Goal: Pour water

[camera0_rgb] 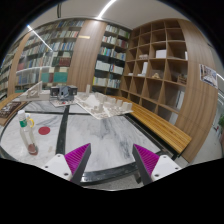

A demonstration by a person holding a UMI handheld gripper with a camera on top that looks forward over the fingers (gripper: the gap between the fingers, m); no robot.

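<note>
Bottle (23, 128) with a green cap stands upright on the worktop (95, 135), well ahead of the gripper (112, 158) and off to its left side, apart from both fingers. Just beside it stands a small glass or cup (32, 147) with a reddish tint, and a round red thing (44, 130) lies flat on the marbled surface close by. The jaws are spread wide, with nothing between them; the magenta pads (77, 157) face each other across bare worktop. A dark line (62, 125) runs across the surface away from the fingers. Farther along the worktop lie some pale models or papers (103, 104), too small to tell which. Bookshelves (60, 50) stand beyond, and a wooden cubby unit (160, 65) stands to the right.
</note>
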